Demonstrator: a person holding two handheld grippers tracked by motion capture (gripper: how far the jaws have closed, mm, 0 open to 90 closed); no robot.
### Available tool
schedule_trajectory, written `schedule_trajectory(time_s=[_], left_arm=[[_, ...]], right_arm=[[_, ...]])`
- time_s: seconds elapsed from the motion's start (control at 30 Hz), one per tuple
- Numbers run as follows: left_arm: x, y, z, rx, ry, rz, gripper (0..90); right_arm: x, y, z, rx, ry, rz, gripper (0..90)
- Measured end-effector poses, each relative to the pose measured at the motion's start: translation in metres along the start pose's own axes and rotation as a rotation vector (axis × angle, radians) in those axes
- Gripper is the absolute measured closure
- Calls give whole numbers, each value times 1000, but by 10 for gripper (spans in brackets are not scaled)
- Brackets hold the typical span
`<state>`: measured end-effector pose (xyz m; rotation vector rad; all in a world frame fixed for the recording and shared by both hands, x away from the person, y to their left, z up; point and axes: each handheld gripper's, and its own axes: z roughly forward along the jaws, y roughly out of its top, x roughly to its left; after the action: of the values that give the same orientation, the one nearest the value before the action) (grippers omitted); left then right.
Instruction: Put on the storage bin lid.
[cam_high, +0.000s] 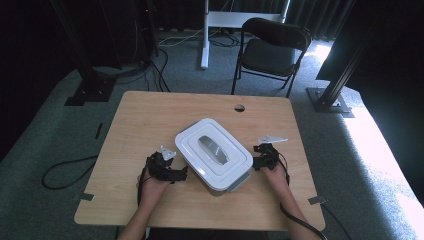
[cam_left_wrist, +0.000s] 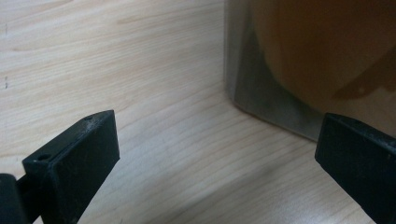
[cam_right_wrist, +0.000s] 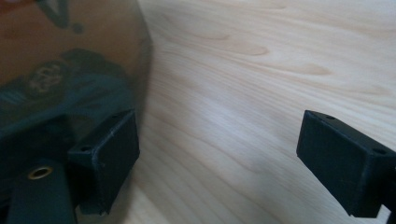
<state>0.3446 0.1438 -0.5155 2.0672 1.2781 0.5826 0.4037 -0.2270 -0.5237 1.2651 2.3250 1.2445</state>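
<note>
Lidded container (cam_high: 214, 153): white, rectangular with rounded corners, lid on, grey oval recess in the lid's middle; lies at an angle near the middle of the table (cam_high: 150, 112), slightly toward the person's edge. A grey latch tab (cam_high: 240, 183) sticks out at its near corner. Contents hidden by the lid.

In the left tool view its wall (cam_left_wrist: 299, 60) is cut off by the frame, translucent and brownish, only a corner edge clear. In the right tool view its wall (cam_right_wrist: 70, 60) carries dark reflections that are hard to read.

Left tool (cam_high: 181, 173): just beside the container's left long side, jaws apart, holding nothing; whether a jaw touches the wall cannot be told.

Right tool (cam_high: 256, 157): just beside the container's right side, jaws apart, holding nothing; one jaw close against the wall, the other over bare wood.

Left hand (cam_high: 154, 186) and right hand (cam_high: 276, 172): both low on the table, forearms entering from the bottom edge, tools pointing inward from either side of the container.

Folding chair (cam_high: 271, 50): beyond the table's far edge, on carpet.
</note>
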Motion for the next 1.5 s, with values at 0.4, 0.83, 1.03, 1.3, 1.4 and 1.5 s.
schedule_trajectory(time_s=[0.4, 0.83, 1.03, 1.3, 1.4, 1.5], left_arm=[[3, 2, 5, 22, 30, 25, 3], [-1, 11, 13, 24, 10, 45, 3], [-3, 18, 18, 32, 7, 69, 3], [-6, 28, 24, 35, 0, 91, 3], [-5, 28, 25, 31, 0, 86, 3], [-3, 26, 25, 15, -1, 91, 3]], right_arm=[[8, -8, -6, -26, 95, -9, 154], [22, -14, -17, -25, 155, -28, 161], [21, -17, -23, -40, 175, -13, 165], [25, -24, -31, -38, 187, -40, 165], [28, -25, -33, -36, 191, -56, 165], [31, -27, -32, -33, 202, -59, 164]])
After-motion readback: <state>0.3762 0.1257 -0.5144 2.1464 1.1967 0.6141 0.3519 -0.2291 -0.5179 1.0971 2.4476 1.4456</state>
